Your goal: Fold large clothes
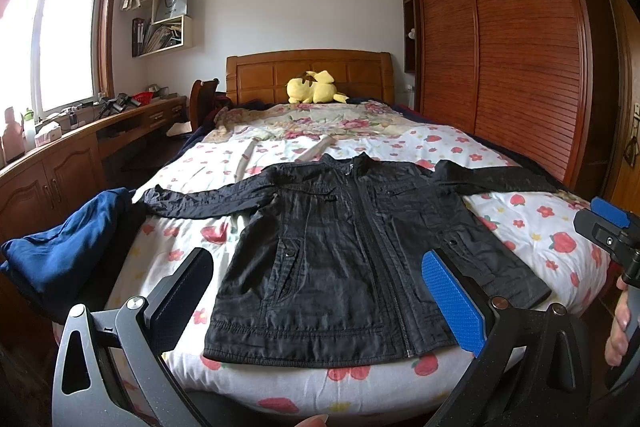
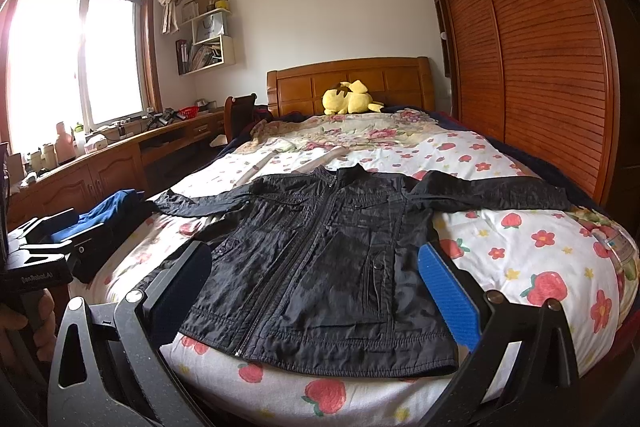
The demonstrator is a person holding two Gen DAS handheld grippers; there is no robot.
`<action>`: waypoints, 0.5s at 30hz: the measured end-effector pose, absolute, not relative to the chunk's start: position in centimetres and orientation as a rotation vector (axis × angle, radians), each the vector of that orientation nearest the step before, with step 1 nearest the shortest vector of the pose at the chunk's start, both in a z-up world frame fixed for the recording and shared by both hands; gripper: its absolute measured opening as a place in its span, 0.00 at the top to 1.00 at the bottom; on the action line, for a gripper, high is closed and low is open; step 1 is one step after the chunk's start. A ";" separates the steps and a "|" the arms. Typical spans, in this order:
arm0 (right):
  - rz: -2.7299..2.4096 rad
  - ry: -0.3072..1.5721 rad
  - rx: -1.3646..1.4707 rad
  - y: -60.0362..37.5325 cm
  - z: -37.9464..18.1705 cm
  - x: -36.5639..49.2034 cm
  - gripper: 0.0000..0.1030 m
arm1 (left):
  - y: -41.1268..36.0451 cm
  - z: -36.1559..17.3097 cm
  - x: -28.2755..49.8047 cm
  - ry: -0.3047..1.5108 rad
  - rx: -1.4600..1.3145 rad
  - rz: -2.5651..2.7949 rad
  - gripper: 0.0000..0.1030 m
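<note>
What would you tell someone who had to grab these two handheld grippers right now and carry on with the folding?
Left gripper: open, empty, held above the jacket's hem.
Right gripper: open, empty, also above the hem, further to the right.
Black jacket: lies flat on the floral bedspread, front up, zipped, both sleeves spread out sideways, collar toward the headboard.
A blue garment sits bunched at the bed's left edge.
Done: the jacket is laid out; no fold is visible.
Left: probably bring each sleeve across the body, then fold the hem up toward the collar.
</note>
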State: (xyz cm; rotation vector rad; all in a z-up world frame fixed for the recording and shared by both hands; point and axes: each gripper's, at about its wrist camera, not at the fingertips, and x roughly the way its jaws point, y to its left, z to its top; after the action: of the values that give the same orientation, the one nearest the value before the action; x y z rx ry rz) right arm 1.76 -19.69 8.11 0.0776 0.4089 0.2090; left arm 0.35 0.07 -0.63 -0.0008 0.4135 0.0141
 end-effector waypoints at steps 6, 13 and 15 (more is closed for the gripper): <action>0.226 0.440 0.057 -19.1 7.1 3.3 0.00 | 1.1 -1.7 1.3 0.449 -0.018 0.021 0.00; 0.245 0.455 -0.003 -17.7 6.0 6.3 0.00 | 2.4 -2.6 3.1 0.479 -0.028 0.045 0.00; 0.251 0.487 -0.017 -17.3 5.4 7.5 0.00 | 2.7 -3.0 3.8 0.490 -0.036 0.052 0.00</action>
State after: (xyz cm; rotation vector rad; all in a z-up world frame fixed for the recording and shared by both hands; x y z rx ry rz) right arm 7.53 -17.30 5.42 -0.0170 0.4871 0.2514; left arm 3.84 2.74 -3.05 -0.0358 0.4904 0.0520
